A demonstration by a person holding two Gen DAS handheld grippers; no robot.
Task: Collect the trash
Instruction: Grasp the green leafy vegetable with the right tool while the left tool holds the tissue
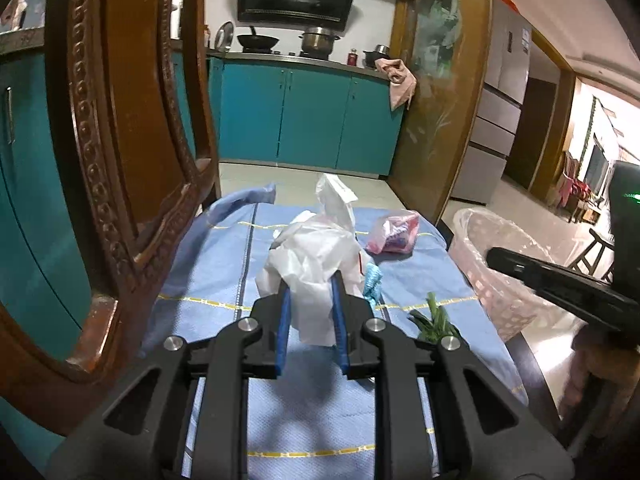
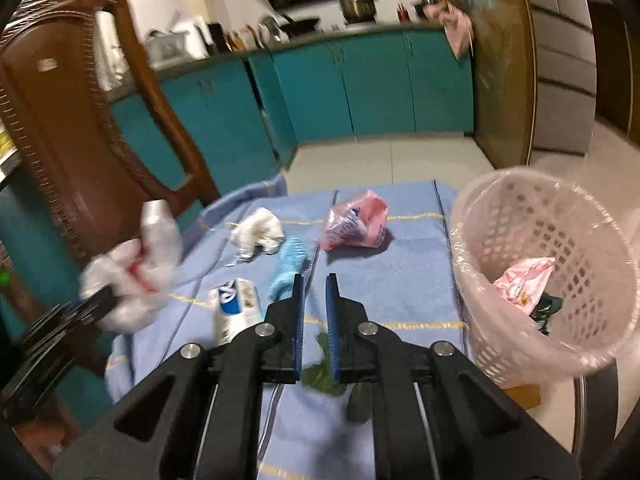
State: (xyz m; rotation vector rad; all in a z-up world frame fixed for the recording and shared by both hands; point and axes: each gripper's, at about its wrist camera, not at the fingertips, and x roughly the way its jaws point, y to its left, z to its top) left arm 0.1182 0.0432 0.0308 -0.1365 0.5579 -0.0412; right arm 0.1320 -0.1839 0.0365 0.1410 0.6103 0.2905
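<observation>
You're maybe a third of the way through, judging by the basket. Going left to right: your left gripper (image 1: 310,292) is clamped on a crumpled white plastic bag (image 1: 308,264), and in the right wrist view that bag is hanging lifted above the blue cloth (image 2: 392,280), off by the wooden chair (image 2: 80,140). Still waiting on the cloth: a wadded white tissue (image 2: 258,234), a small white-and-blue carton (image 2: 236,308), a light blue scrap (image 2: 288,266) and a pink plastic packet (image 2: 356,226).

Your right gripper (image 2: 314,280) is hovering low over the middle of the cloth with its blue pads only narrowly apart, gripping nothing. There's a green leafy bit (image 2: 324,372) right under it, though the blur there makes it hard to say whether the fingers are touching it.

Far right, the pink lined basket (image 2: 520,200) is sitting just off the cloth's edge with a pink wrapper (image 2: 524,280) and something dark already inside. So the left hand is facing a long carry across the whole table, while the right one is sitting nearly beside the basket.
</observation>
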